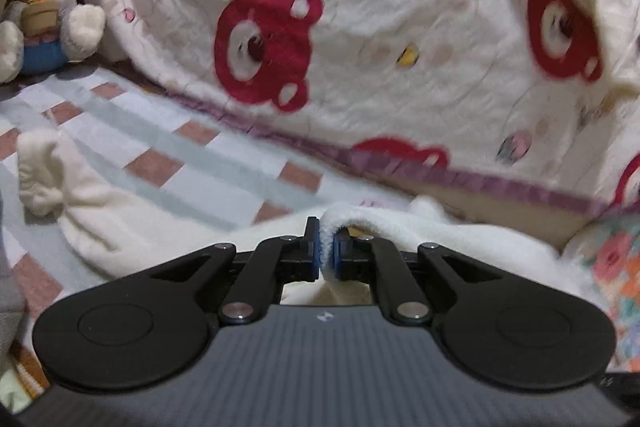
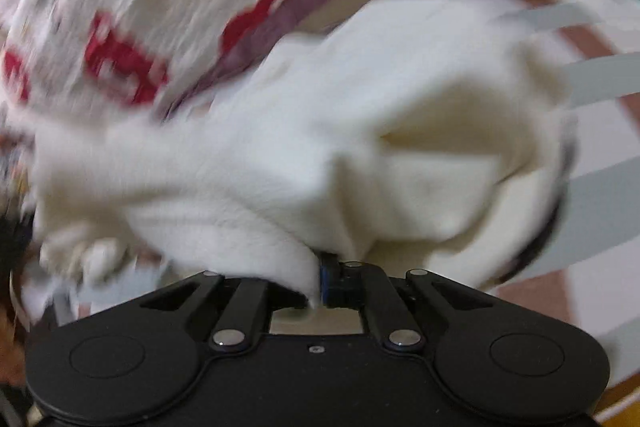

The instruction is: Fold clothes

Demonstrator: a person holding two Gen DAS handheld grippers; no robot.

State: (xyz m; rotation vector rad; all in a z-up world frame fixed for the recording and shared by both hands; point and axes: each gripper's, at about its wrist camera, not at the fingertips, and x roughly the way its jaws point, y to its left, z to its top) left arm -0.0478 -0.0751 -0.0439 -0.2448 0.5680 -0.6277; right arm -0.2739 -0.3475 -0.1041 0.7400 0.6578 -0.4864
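Both pinches shallow on white fleece garment (image 1: 400,227), slip risk.
Left hand-held gripper (image 1: 328,247) and right hand-held gripper (image 2: 320,283) clamped on its edges; garment on checked bed sheet (image 1: 160,147), may snag bear blanket (image 1: 360,27).

I see one cream fleece garment (image 1: 132,227), soft and rumpled, spread low across my left view from nine to five o'clock on the bed's checked sheet (image 1: 168,143). My right view is blurred; it probably bunches centrally.
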